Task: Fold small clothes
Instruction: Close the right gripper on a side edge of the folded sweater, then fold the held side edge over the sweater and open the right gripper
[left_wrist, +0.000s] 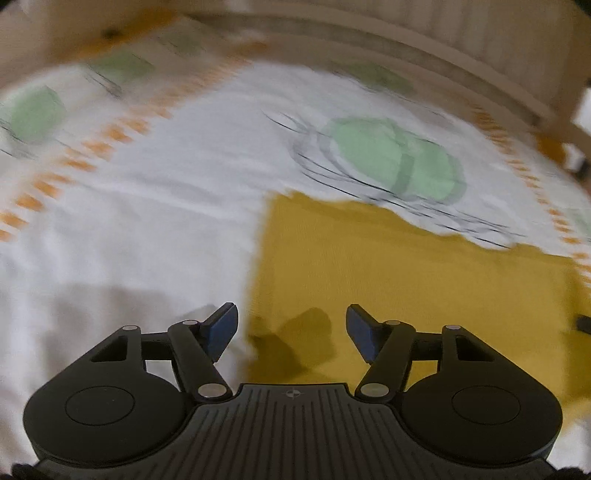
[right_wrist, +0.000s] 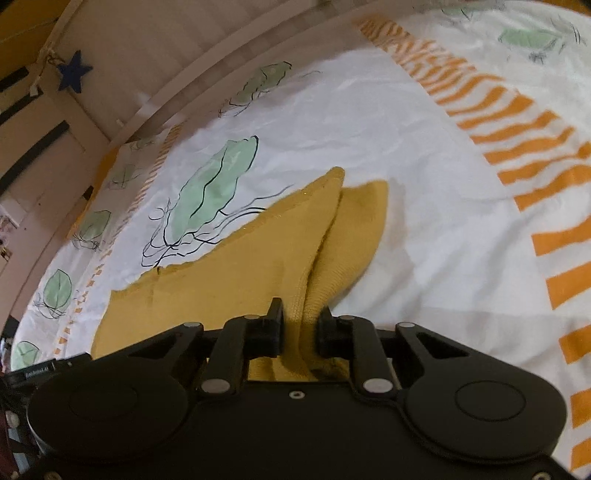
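The right hand-held gripper (right_wrist: 300, 325) is clamped on a bunched fold of the mustard-yellow knit garment (right_wrist: 258, 254), which lies on the bed's leaf-printed sheet (right_wrist: 369, 129). The left hand-held gripper (left_wrist: 291, 328) hangs wide open and empty over the garment's edge — its view is motion-blurred. The step looks like an early fold; next, the left should pinch a matching edge so both carry the cloth over evenly.

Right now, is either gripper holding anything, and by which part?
The right gripper pinches the yellow garment at a bunched fold. The left gripper is open, holding nothing.
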